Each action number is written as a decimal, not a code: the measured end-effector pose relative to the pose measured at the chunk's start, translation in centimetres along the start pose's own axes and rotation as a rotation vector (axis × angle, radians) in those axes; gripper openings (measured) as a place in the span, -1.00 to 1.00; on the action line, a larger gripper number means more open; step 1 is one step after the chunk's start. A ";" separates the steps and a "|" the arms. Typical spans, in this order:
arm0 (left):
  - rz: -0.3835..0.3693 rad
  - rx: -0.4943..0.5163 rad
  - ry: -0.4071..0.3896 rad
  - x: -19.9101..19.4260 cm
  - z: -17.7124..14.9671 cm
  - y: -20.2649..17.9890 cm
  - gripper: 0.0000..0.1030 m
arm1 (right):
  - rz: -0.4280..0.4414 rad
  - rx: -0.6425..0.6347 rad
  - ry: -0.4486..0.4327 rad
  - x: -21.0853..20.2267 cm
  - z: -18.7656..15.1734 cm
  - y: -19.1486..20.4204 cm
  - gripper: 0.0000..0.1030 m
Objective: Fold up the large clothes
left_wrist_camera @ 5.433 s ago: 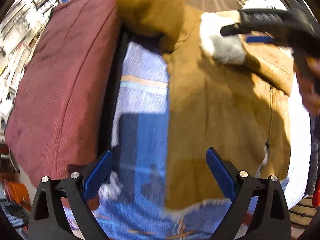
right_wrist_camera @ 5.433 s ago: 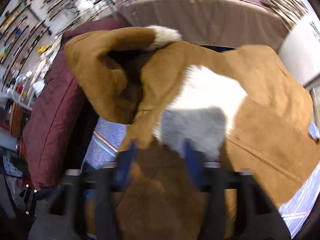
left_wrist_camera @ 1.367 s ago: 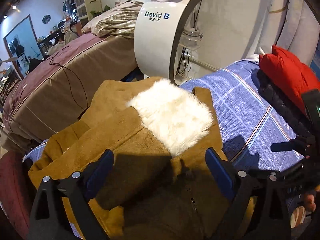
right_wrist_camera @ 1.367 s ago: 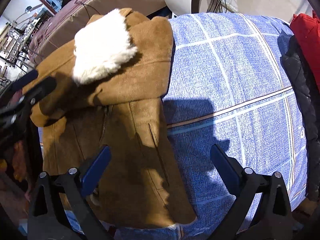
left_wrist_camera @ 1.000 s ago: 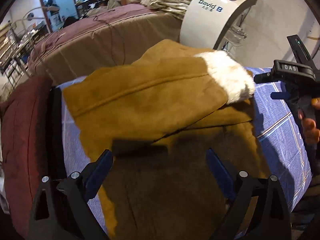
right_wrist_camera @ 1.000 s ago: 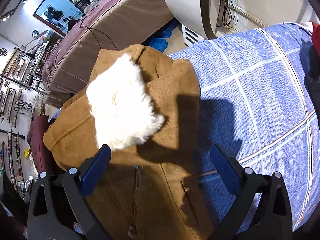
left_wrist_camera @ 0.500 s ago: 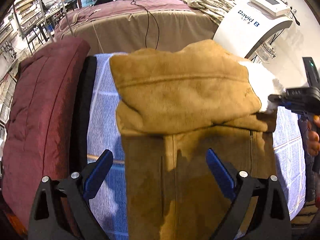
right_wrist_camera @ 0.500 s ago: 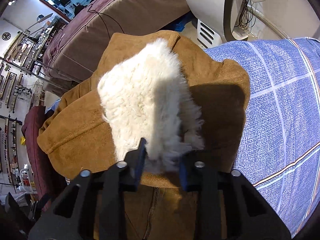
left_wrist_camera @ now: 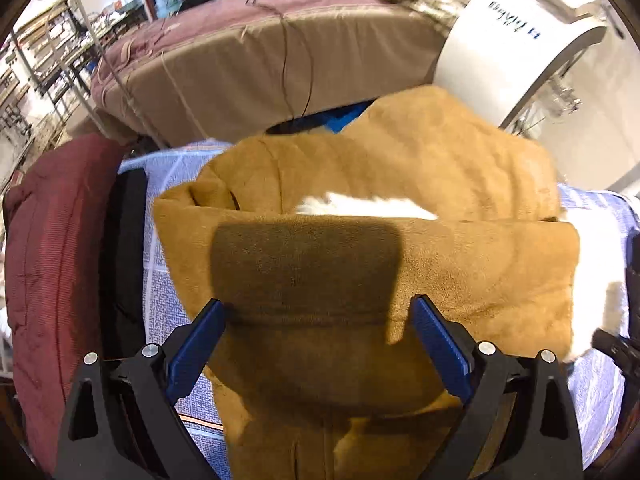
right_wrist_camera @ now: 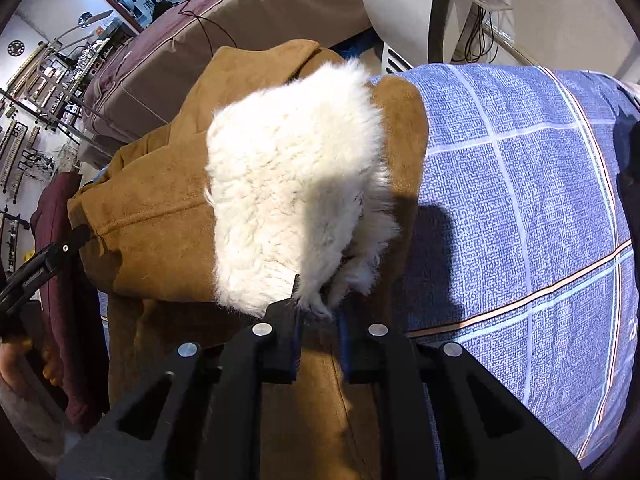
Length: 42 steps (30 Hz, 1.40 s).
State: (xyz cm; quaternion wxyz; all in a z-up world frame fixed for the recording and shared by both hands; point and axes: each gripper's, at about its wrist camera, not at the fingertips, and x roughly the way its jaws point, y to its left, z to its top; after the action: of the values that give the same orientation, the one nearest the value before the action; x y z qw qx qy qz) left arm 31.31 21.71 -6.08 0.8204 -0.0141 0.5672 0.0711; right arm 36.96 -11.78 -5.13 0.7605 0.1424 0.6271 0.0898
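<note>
A tan suede coat (left_wrist_camera: pixel 360 248) with white fleece lining lies on a blue checked bedspread (right_wrist_camera: pixel 520 200). Its sleeve is folded across the body, with the white fleece cuff (right_wrist_camera: pixel 288 200) on top. My left gripper (left_wrist_camera: pixel 318 344) is open just above the folded sleeve, its blue pads either side of it. My right gripper (right_wrist_camera: pixel 318 320) is shut on the near edge of the fleece cuff. The coat also fills the right wrist view (right_wrist_camera: pixel 160 208).
A dark red quilted garment (left_wrist_camera: pixel 52 260) and a black one (left_wrist_camera: pixel 124 248) lie left of the coat. A brown mattress (left_wrist_camera: pixel 260 60) stands behind. A white machine (left_wrist_camera: pixel 520 40) stands at the back right.
The right gripper closed on the fleece cuff. The left gripper moved closer over the folded sleeve and stayed open.
</note>
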 end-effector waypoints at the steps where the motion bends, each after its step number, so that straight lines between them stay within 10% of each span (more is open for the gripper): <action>1: 0.013 -0.005 0.024 0.7 0.3 -0.2 0.79 | -0.020 0.016 -0.002 -0.3 0.1 -0.3 -0.44; 9: 0.053 0.016 0.040 2.4 0.7 -1.7 0.88 | -0.116 -0.191 -0.166 -4.5 0.8 3.8 0.20; 26: 0.034 0.003 0.073 5.6 0.8 -1.9 0.91 | -0.182 -0.387 0.031 5.3 2.6 9.2 0.35; 35: -0.004 0.022 0.078 5.4 1.2 -1.1 0.90 | -0.217 -0.388 0.010 6.1 2.4 9.4 0.44; 42: -0.151 -0.021 -0.039 -1.0 -2.8 1.6 0.88 | -0.074 -0.325 -0.120 0.0 0.9 7.0 0.46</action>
State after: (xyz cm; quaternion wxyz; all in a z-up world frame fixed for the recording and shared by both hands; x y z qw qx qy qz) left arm 28.14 22.92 -6.07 0.8342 -0.0638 0.5475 0.0153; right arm 38.10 -5.31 -2.70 0.8123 -0.0004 0.5627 0.1534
